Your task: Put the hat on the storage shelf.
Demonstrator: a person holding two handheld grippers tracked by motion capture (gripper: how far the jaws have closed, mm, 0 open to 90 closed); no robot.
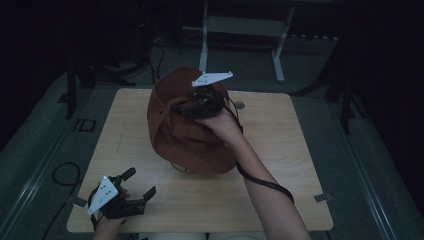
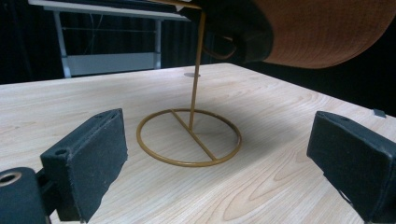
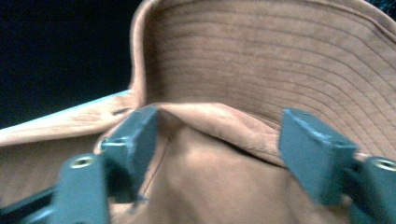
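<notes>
Honestly, right gripper [image 1: 187, 106] sits jaws-apart right on the hat [image 1: 185, 135], brim fold between them; left gripper [image 1: 137, 187], also released, idles well nearer the person.

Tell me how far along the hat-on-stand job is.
Done: the brown hat sits over the gold wire stand on the table. In hand: the right gripper is at the brim fold, jaws apart and off the fabric. The left gripper waits open near the table's corner. Left: probably only drawing the right hand back.
</notes>
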